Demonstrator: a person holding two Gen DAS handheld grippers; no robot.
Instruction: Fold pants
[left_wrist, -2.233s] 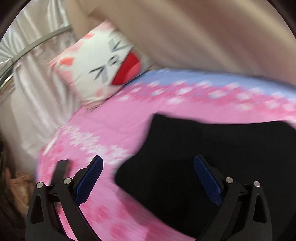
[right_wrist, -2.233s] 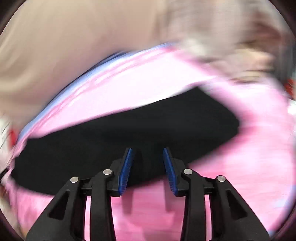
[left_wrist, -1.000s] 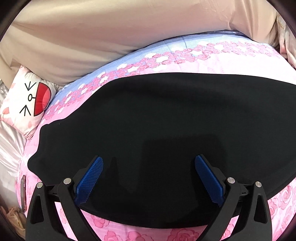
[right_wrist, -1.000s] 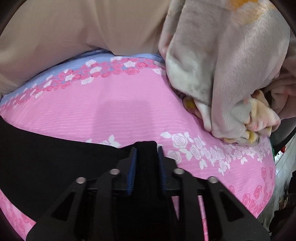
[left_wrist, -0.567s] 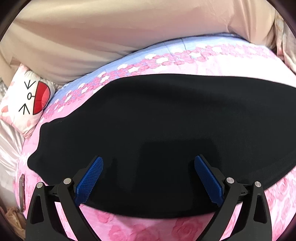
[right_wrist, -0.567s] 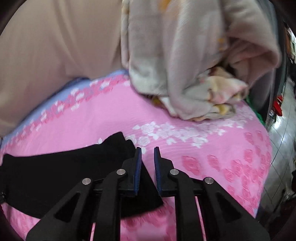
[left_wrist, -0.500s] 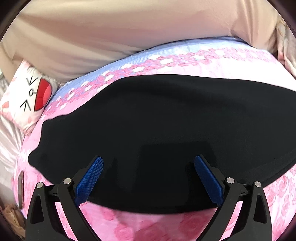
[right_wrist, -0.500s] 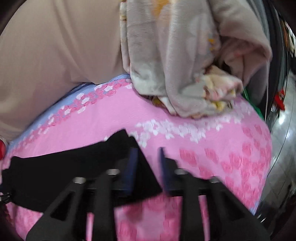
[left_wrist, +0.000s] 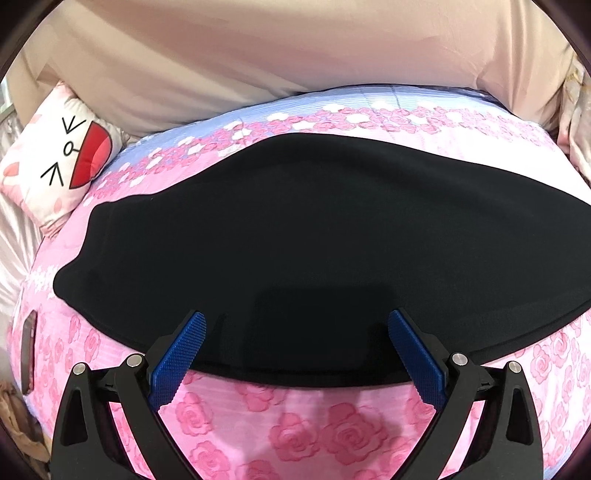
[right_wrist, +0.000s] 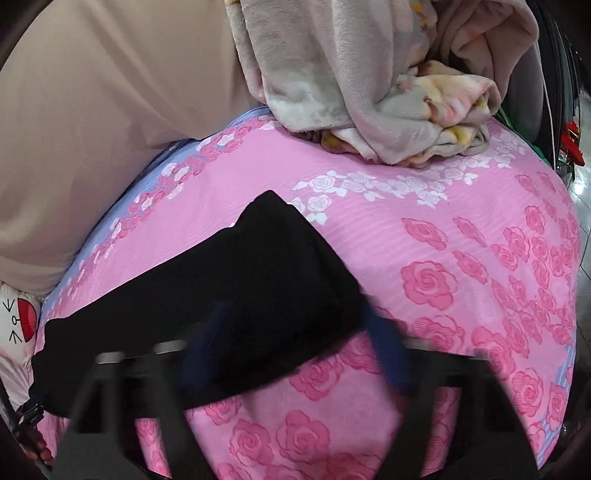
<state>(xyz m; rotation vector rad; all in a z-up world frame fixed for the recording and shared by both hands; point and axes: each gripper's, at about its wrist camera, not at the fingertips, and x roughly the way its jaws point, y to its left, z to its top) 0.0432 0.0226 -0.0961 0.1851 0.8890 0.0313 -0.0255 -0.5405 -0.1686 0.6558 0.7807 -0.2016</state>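
Black pants lie flat across the pink rose bedspread. In the left wrist view my left gripper is open and empty, its blue pads over the pants' near edge. In the right wrist view the leg end of the pants lies on the bedspread. My right gripper is blurred by motion, its fingers wide apart, just over the pants' end and holding nothing.
A cat-face pillow lies at the bed's far left corner. A heap of fleece blankets sits at the far end of the bed. A beige wall runs behind. A phone lies near the left edge.
My right gripper was shut on the pants' leg end, has let it go and opened wide. The left gripper has drawn back slightly and stayed open.
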